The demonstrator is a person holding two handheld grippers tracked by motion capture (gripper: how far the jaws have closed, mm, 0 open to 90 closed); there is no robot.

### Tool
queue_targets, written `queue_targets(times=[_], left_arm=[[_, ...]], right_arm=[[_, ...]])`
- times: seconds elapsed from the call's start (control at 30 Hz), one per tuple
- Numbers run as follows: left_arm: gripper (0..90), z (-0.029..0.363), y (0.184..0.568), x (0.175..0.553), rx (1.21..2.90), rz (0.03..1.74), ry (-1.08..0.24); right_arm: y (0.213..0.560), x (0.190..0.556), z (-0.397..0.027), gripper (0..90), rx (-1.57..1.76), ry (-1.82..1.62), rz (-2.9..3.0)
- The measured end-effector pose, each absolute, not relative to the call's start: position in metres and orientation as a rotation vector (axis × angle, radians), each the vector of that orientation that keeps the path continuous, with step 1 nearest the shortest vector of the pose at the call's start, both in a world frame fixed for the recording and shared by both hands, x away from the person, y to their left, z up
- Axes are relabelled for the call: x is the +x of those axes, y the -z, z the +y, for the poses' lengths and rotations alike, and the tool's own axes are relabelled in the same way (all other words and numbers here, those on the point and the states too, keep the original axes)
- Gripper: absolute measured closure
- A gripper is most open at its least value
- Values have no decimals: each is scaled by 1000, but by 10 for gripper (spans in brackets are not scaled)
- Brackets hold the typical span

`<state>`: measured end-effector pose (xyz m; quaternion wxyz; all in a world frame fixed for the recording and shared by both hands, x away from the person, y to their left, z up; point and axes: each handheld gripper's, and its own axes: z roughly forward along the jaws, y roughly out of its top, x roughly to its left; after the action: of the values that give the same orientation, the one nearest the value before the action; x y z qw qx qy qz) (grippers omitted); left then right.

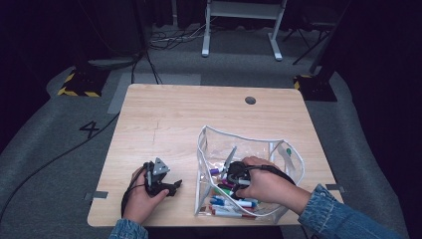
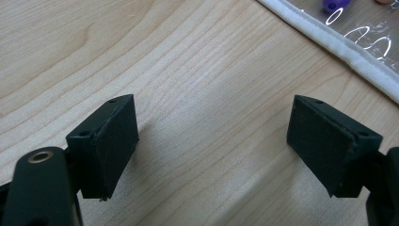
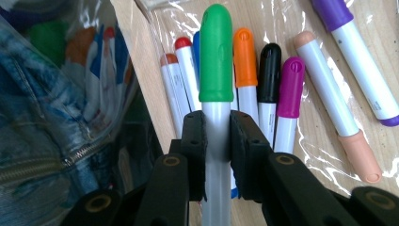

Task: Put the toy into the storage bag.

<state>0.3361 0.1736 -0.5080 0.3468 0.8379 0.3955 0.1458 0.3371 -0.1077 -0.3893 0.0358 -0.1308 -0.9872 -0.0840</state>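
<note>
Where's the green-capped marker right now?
Right gripper view: the green-capped white marker is clamped in the right gripper, above the markers lying inside the clear plastic pouch.

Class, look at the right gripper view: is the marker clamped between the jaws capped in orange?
No: the marker held in the right gripper has a green cap; the orange-capped marker lies beside it in the pouch.

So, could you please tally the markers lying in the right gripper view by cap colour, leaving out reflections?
green marker, held in the right claw: 1
orange marker: 1
black marker: 1
magenta marker: 1
peach marker: 1
purple marker: 1
red marker: 1
brown marker: 1
blue marker: 1
Total: 9
</note>
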Motion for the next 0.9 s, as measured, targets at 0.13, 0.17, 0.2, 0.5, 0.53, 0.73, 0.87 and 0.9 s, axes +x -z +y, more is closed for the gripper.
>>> queue_targets(times=[0.13, 0.17, 0.2, 0.5, 0.53, 0.73, 0.87, 0.9], left_arm=[[174, 174, 508, 336, 2174, 1026, -379], [174, 174, 508, 336, 2174, 1026, -378], [173, 174, 508, 336, 2174, 1026, -378], [174, 174, 508, 336, 2174, 1026, -378], [174, 174, 508, 336, 2174, 1026, -378], [174, 173, 508, 336, 2174, 1026, -378], [174, 173, 508, 336, 2174, 1026, -379], [174, 173, 508, 336, 2174, 1025, -379]], right_arm=[[392, 335, -106, 771, -367, 194, -3031], [392, 334, -106, 771, -353, 176, -3028], [393, 334, -106, 771, -349, 165, -3028], [389, 335, -107, 561, -285, 285, -3088], [386, 336, -108, 540, -293, 296, -3099], [344, 340, -125, 494, -447, 560, -3106], [314, 347, -147, 517, -571, 681, -3109], [308, 349, -153, 524, -613, 715, -3105]])
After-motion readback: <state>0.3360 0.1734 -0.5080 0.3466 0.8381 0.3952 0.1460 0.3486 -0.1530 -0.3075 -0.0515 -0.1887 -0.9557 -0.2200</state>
